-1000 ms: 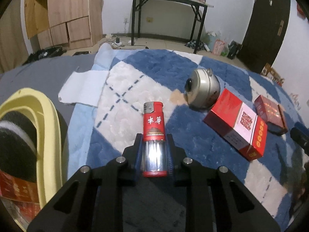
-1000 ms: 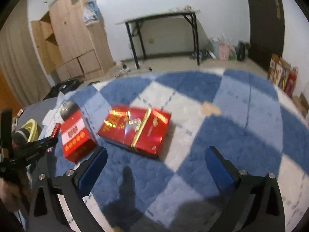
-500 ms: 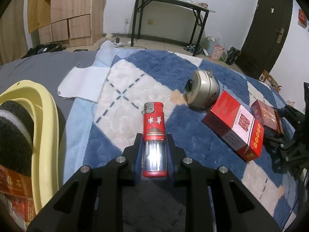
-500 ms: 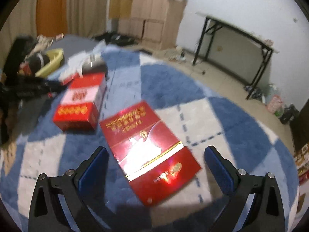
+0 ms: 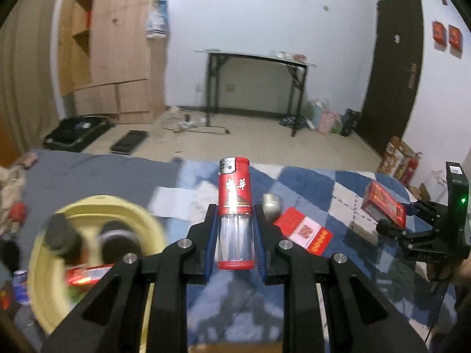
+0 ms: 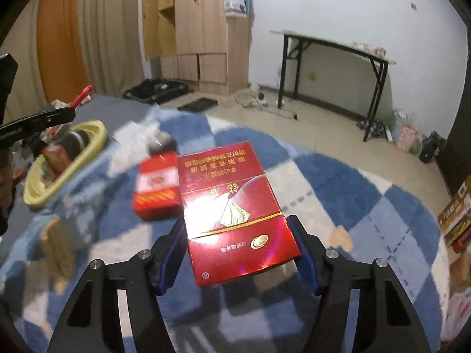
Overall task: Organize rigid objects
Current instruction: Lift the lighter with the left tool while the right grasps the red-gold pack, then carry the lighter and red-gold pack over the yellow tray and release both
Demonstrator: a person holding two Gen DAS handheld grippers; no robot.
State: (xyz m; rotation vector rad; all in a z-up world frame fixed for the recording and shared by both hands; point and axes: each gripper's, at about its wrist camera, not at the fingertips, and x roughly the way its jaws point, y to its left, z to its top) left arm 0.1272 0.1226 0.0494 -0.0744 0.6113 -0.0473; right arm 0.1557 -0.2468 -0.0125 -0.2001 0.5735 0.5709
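The left gripper (image 5: 235, 241) is clamped on a red lighter (image 5: 234, 213), its blue pads pressed against the clear lower body so that the lighter stands upright between them, metal top pointing away from the camera. Just beyond the fingers on the blue-and-white checked blanket (image 5: 329, 188) sit a rounded silver metal object (image 5: 272, 202), partly hidden by the right finger, and next to it a red-and-white cigarette pack (image 5: 304, 231) lying flat. Lower left is a yellow basin (image 5: 38, 264), blurred, with dark items and a red box inside it. The right gripper (image 6: 240, 253) grips a dark red cigarette carton (image 6: 232, 211) across its width, pads touching both long sides; the carton tilts up off the blanket with gold printing facing the camera. In the left wrist view this same carton (image 5: 382, 206) appears at the far right, held above the blanket by the right gripper (image 5: 393, 225). Behind the carton in the right wrist view lies the red-and-white pack (image 6: 157, 189), and further left the yellow basin (image 6: 73, 158). A black-framed table (image 5: 256, 58) stands against the white wall.
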